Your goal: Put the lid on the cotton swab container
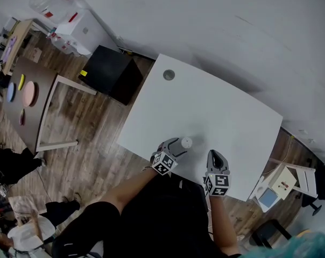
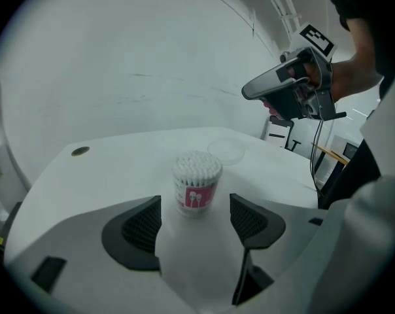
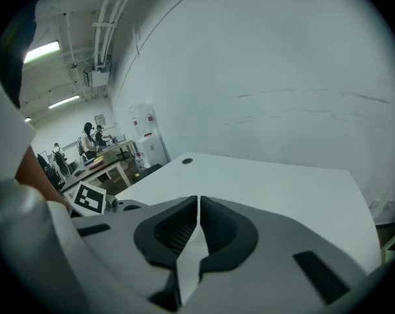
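My left gripper (image 2: 196, 218) gapes wide with the uncapped cotton swab container (image 2: 197, 187) untouched just ahead between its jaws, the clear lid (image 2: 225, 150) lying beyond it, so my shut, empty right gripper (image 3: 198, 206) should fetch that lid next.

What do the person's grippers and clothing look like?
The left gripper and right gripper are grey, with black ribbed pads and a cube of black-and-white square markers each. A thin black cable hangs from the right one. The person wears black clothing.
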Available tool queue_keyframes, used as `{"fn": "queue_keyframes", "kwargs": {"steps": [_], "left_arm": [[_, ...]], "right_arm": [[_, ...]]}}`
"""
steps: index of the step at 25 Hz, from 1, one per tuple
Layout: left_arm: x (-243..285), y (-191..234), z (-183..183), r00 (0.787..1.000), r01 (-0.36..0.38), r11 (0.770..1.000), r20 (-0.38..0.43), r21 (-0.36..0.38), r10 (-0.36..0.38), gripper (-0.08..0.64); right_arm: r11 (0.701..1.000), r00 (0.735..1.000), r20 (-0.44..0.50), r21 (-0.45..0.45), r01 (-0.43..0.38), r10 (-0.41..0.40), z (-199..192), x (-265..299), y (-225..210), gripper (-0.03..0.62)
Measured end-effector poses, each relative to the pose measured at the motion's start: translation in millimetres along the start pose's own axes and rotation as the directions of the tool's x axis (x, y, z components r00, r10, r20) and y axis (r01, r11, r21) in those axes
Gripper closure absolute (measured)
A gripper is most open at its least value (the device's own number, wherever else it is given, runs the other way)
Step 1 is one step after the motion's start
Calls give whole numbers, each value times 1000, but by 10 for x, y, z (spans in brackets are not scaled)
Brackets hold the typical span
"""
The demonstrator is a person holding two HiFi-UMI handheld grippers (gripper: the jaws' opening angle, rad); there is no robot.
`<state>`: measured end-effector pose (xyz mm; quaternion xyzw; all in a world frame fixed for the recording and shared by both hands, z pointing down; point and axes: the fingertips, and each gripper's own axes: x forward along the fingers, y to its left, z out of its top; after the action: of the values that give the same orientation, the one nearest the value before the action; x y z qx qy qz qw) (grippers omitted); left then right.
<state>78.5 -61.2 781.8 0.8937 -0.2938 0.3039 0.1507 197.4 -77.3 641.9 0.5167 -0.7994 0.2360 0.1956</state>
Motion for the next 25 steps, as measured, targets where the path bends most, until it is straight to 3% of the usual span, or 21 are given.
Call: {"fn": "queue_keyframes", "kwargs": {"steps": [5, 9, 11, 15, 25], "left_arm": [[108, 48, 57, 999, 39, 999, 22, 8, -39, 233], [203, -51, 70, 994, 111, 984, -25, 137, -109, 232], [241, -53, 88, 992, 123, 979, -27, 165, -120, 232], [302, 30, 129, 993, 114, 982, -19, 151, -112, 233], [301, -6, 98, 993, 118, 982, -18, 150, -117, 287]], "right_arm": [[1000, 1000, -5, -8, -16, 16, -72, 5, -13, 558], [1000, 999, 39, 19, 9, -9, 24, -56, -112, 558], [999, 998, 62, 36, 23, -26, 79, -74, -179, 558], [999, 1000, 27, 44, -16, 15, -4, 23, -177, 558], [970, 986, -77, 205, -132, 151, -303, 273, -13, 557]]}}
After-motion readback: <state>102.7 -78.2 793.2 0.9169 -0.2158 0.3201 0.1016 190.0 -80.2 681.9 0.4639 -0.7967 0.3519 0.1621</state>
